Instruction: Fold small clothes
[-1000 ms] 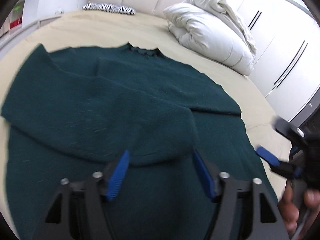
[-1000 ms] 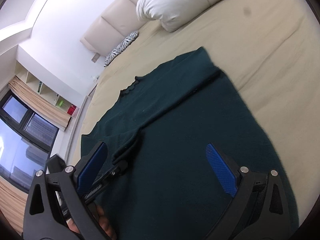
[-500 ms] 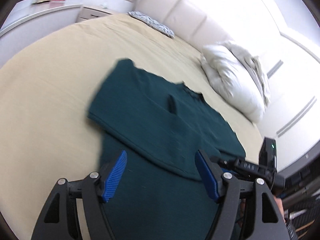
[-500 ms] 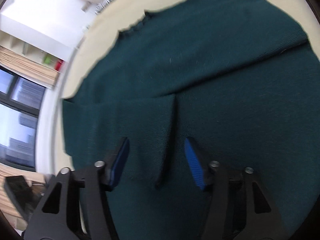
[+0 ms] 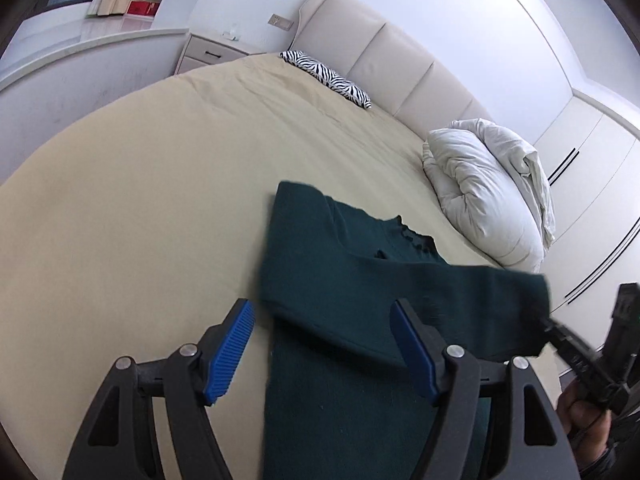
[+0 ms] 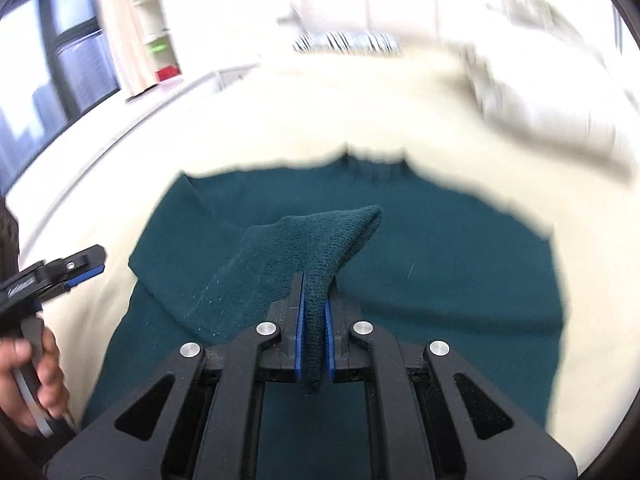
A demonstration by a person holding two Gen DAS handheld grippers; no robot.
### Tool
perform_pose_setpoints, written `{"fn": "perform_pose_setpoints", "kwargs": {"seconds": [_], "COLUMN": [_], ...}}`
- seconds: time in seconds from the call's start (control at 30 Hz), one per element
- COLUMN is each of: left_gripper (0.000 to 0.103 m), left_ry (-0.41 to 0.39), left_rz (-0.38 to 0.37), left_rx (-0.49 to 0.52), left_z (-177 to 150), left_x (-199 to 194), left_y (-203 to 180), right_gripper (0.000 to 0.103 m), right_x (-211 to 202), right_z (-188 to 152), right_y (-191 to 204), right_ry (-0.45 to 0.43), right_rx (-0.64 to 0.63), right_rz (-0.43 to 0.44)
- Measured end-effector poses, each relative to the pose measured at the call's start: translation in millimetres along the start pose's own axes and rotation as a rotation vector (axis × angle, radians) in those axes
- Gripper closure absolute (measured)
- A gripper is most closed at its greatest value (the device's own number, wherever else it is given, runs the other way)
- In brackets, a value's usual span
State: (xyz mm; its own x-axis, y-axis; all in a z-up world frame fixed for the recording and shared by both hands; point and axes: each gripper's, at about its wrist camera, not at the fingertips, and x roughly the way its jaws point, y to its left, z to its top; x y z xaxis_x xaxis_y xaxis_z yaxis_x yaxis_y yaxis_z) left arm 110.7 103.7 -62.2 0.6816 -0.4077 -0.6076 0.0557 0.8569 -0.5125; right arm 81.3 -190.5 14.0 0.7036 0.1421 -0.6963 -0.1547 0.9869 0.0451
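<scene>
Right wrist view: the right hand-held gripper (image 6: 314,332) pinches a sleeve (image 6: 288,256) of the sweater (image 6: 460,276), which lies mid-bed (image 5: 132,200). Left hand-held gripper (image 5: 320,350) hovers open at the sweater's left edge. Soft, limp knit, likely light; cuffs and hem should be the best holds.

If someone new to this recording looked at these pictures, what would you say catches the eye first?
The dark green sweater spread on the beige bed dominates both views. Next comes the right gripper, shut on the sweater's sleeve and lifting it above the garment's body, while the left gripper hangs open over the sweater's left edge. Behind, a white duvet is bundled by the headboard, with a zebra-striped pillow farther along.
</scene>
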Motion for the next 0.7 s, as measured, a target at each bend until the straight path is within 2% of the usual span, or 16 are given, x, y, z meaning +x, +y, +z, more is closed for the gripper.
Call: {"fn": "perform_pose_setpoints", "kwargs": {"seconds": [0.1,0.17,0.3,0.4,0.57,0.67,0.7], "left_gripper": [0.03,0.03,0.03,0.03,0.031,0.031,0.031], "left_ry": [-0.015,-0.013,0.019,0.056,0.151,0.162,0.162], "left_rz": [0.017,0.036,0.09,0.148,0.227,0.272,0.282], "left_rx": [0.004,0.021,0.056,0.092,0.137,0.184,0.18], "left_z": [11.7,18.8,34.4,46.3,57.6,64.1,68.6], "left_x": [7.3,15.5,42.5,70.8,122.3,140.4,146.1], "left_y": [-1.2,-3.6,-9.5,-12.6,-19.9,-27.6,-27.2], "right_gripper": [0.096,0.096,0.096,0.096,0.096,0.096,0.096], "right_x": [-10.1,-4.6,40.2,66.1,85.2,97.2,93.4], "right_z": [20.7,26.3,13.7,-2.2,-20.4,-16.0,-26.9], "right_y": [-16.2,-40.2,-111.3,-140.0,-142.3,-146.8,-139.2], "right_ry": [-0.072,-0.067,0.03,0.091,0.096,0.097,0.094], "right_rx": [-0.044,-0.015,0.16,0.248,0.246,0.25,0.244], "right_rz": [-0.032,-0.053,-0.071,-0.036,0.007,0.037,0.037]}}
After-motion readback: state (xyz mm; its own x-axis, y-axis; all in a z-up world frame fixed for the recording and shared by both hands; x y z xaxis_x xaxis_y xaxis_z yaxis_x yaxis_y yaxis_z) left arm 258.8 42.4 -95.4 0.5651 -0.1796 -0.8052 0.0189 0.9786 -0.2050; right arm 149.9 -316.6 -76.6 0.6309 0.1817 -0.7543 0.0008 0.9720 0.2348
